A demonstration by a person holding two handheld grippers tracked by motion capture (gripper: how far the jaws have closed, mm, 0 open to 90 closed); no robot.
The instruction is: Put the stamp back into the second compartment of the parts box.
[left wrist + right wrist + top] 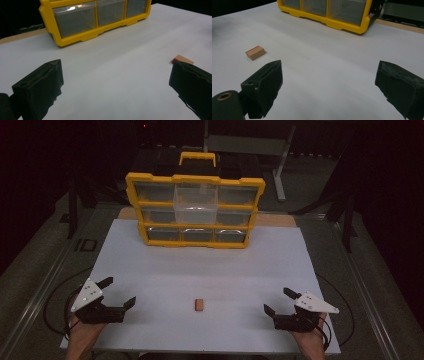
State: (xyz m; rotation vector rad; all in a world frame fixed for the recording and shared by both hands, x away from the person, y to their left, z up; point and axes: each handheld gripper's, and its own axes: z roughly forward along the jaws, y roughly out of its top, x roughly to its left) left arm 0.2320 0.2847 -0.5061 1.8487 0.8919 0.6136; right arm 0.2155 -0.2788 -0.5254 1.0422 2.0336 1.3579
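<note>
A yellow plastic organiser case with clear drawers (195, 210) stands upright at the far side of the white table sheet (200, 270), one clear drawer pulled partly out near its top middle. A small tan rectangular block with a reddish edge (199, 305) lies alone on the sheet near its front, roughly midway between the two grippers, with nothing between it and either. The left gripper (120, 292) rests low at the front left, jaws wide apart and holding nothing. The right gripper (279, 301) sits at the front right, likewise spread wide and empty. Both point inward toward the block.
</note>
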